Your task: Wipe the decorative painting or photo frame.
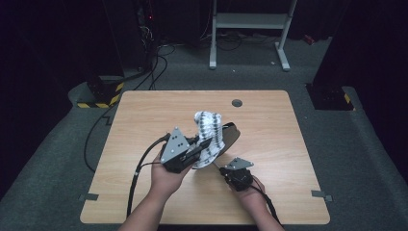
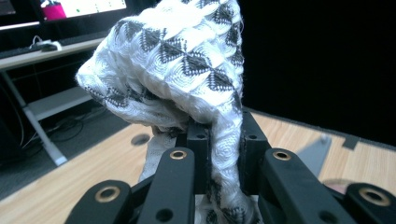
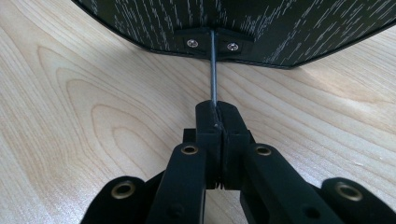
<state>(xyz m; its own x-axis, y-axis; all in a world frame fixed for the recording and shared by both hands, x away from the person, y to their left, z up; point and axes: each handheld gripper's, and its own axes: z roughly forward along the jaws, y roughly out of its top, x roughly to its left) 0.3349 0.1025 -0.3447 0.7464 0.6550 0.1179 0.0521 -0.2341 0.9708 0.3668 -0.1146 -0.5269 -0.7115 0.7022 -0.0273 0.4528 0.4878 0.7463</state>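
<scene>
Left of centre in the high view, the left tongs (image 1: 201, 143) pinch the white cloth with black triangles (image 1: 208, 136); the right tongs (image 1: 223, 169) clamp the thin metal handle (image 3: 213, 70) of the dark speckled pan (image 1: 230, 133). Hold the handle steady and wipe firmly across the pan.

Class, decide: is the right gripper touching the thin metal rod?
Touching. The right gripper view shows the right gripper with its jaws shut on the rod, which runs up to the black frame.
</scene>
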